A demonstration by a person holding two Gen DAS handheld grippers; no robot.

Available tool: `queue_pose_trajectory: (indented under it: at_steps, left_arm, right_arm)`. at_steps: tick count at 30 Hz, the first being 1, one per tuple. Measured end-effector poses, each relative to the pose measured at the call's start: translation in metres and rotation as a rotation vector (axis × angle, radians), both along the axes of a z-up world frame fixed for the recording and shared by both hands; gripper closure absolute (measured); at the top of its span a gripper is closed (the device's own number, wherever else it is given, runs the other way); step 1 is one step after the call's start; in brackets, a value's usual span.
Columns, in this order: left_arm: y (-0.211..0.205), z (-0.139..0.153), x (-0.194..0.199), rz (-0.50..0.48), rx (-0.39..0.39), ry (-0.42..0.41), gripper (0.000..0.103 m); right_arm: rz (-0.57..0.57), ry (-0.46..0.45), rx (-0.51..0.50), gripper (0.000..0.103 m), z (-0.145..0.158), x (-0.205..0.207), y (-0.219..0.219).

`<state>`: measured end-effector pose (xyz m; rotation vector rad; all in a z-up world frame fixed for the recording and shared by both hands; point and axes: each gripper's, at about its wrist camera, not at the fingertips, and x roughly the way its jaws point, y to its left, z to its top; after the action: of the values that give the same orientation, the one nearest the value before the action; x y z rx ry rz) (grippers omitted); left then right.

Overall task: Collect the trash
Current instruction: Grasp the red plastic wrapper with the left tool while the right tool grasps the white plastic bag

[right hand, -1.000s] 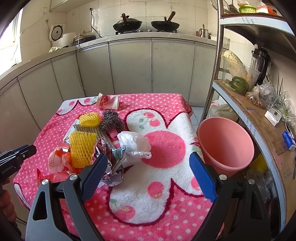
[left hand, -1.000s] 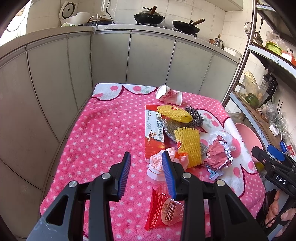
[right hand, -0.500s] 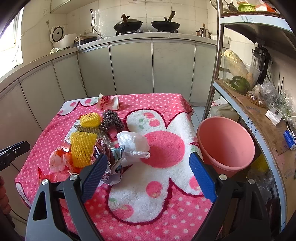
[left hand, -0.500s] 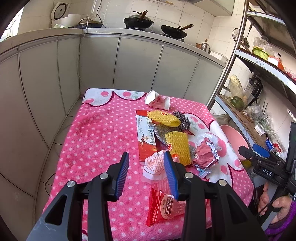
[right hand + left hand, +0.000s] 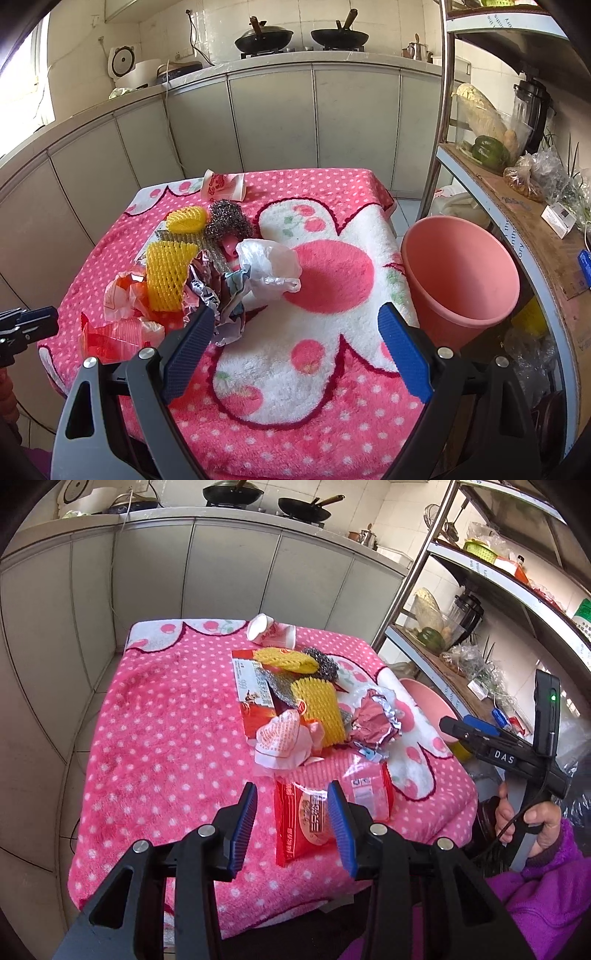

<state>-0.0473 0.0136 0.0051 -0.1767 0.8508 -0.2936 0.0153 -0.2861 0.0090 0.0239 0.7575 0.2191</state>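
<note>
At the table's near edge, a red snack packet (image 5: 306,819) lies flat.

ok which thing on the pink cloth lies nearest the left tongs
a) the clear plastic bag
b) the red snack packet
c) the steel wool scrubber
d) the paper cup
b: in the left wrist view the red snack packet lies flat at the near edge of the cloth, just ahead of the open left tongs, while the other trash lies farther back.
</note>
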Motion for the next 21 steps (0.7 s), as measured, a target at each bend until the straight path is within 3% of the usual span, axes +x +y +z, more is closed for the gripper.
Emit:
queue_pose_trajectory:
  at_steps: [15,21]
  left_arm:
    - [-0.014,-0.051,0.023,-0.054,0.016,0.155,0.066]
    - [-0.015,-0.051,0.022,-0.08,-0.003,0.145,0.094]
  right_arm:
    - [0.028,0.037,0.003,0.013,-0.012,0.004,0.003]
    - [0.04,0.045,0.012,0.013,-0.014,0.007,0.005]
